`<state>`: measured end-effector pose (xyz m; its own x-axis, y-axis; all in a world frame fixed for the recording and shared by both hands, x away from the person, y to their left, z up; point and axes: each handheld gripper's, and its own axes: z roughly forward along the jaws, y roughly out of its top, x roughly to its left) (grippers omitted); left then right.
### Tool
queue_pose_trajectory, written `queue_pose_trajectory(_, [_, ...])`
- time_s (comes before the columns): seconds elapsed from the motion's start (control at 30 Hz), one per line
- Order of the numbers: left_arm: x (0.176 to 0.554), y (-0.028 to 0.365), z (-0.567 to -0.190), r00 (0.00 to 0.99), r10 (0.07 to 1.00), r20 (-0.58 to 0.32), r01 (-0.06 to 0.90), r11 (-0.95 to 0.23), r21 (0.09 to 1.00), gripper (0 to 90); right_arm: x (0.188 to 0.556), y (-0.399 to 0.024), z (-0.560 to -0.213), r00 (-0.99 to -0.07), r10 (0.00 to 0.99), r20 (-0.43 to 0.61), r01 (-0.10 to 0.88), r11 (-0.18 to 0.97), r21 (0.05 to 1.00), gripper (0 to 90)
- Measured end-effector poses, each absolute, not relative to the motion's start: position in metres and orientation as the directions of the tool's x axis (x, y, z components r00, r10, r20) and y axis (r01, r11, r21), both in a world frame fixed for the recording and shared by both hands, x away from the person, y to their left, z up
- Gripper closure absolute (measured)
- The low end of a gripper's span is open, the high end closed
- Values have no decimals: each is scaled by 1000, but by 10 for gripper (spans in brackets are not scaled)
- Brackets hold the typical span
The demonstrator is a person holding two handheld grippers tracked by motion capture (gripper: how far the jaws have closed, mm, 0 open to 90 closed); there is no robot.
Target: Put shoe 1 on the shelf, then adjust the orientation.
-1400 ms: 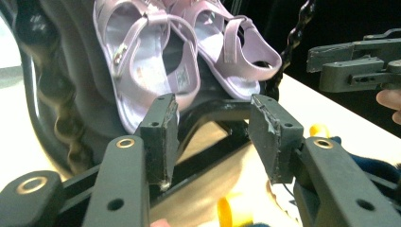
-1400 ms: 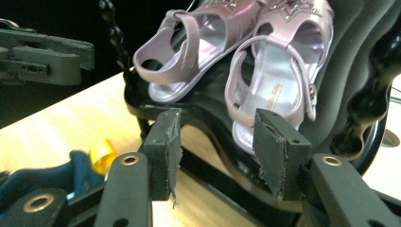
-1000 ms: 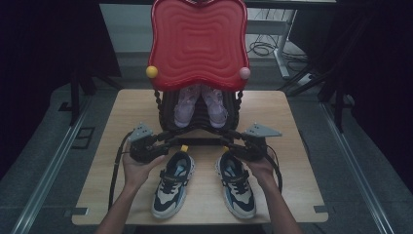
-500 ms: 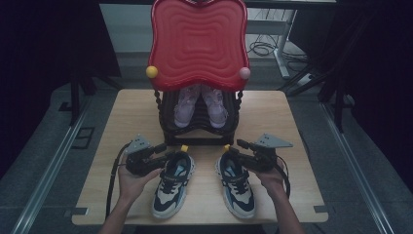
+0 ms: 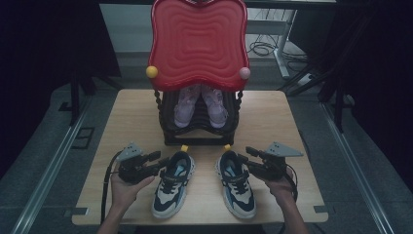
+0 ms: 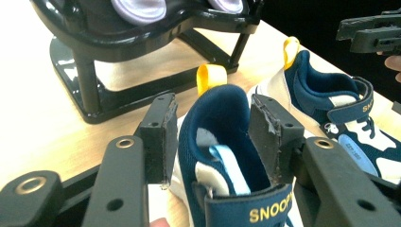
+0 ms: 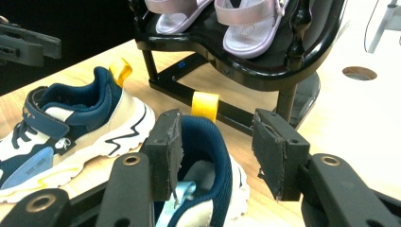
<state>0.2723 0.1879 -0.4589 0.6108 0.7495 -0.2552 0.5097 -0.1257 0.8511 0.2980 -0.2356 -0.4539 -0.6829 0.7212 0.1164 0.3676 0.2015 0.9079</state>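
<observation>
- High view: two navy-and-white sneakers are sitting side by side on the table [image 5: 131, 117], heels and yellow pull tabs facing the black shoe rack [image 5: 199, 139]. The left sneaker [image 5: 170, 187] and right sneaker [image 5: 236, 187] are close together but not touching.
- The rack shelf is already carrying a pair of pink sandals [image 5: 200, 105]; a red wavy panel [image 5: 197, 44] is capping it.
- The left gripper [image 5: 158, 158] is coming in at the left sneaker's heel from the outer side, and the right gripper [image 5: 246, 155] is mirroring it on the right sneaker.
- Left gripper view: the fingers [image 6: 158, 137] are standing spread, straddling the heel collar of the left sneaker [image 6: 222, 113]. They have just been opening a bit. There is a gap on one side, the other pad is right at the collar, and nothing is being squeezed yet.
- Right gripper view: the fingers [image 7: 165, 151] are also spread. One pad is sitting against the heel collar of the right sneaker [image 7: 203, 137], the other is standing clear beside it. No pinch.
- Progress, my read: this is the early part of a two-handed pickup. Both grippers are lining up on the heels and neither sneaker is being lifted.
- Left to do: closing on both heels, lifting, then probably stowing the pair on the rack. I can't tell which level is free.
</observation>
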Motion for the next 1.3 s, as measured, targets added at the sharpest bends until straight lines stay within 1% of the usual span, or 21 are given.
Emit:
queue_pose_trajectory(0.17, [266,195,-464,618,743,-257,533,-155,832,511,291,-241,-459,-687,717,114,371,212,904,531])
queue_pose_trajectory(0.23, [265,195,-464,618,743,-258,535,-157,830,524,289,-243,-460,-687,717,116,373,210,904,531])
queue_pose_trajectory(0.27, [263,196,-465,619,743,-255,537,-163,828,558,288,-245,-460,-686,718,114,369,209,906,531])
queue_pose_trajectory(0.33, [261,197,-465,623,739,-255,537,-167,827,582,287,-247,-459,-682,722,117,368,200,908,531])
queue_pose_trajectory(0.6, [260,201,-464,628,729,-272,540,-157,827,623,287,-258,-458,-660,740,130,373,173,911,532])
queue_pose_trajectory(0.67, [259,201,-464,625,732,-271,548,-163,821,658,288,-261,-458,-653,746,130,374,168,912,532])
queue_pose_trajectory(0.83, [255,202,-462,625,734,-265,554,-177,814,791,288,-264,-460,-644,754,133,382,165,909,532])
queue_pose_trajectory(0.93, [253,199,-461,626,734,-263,565,-194,802,838,288,-265,-461,-638,757,139,389,161,907,531])
queue_pose_trajectory(1.1, [248,191,-460,648,714,-266,570,-223,791,884,288,-267,-463,-632,761,145,395,155,906,531])
queue_pose_trajectory(1.3, [246,181,-462,676,678,-290,574,-237,784,898,289,-266,-464,-634,760,144,393,156,906,530])
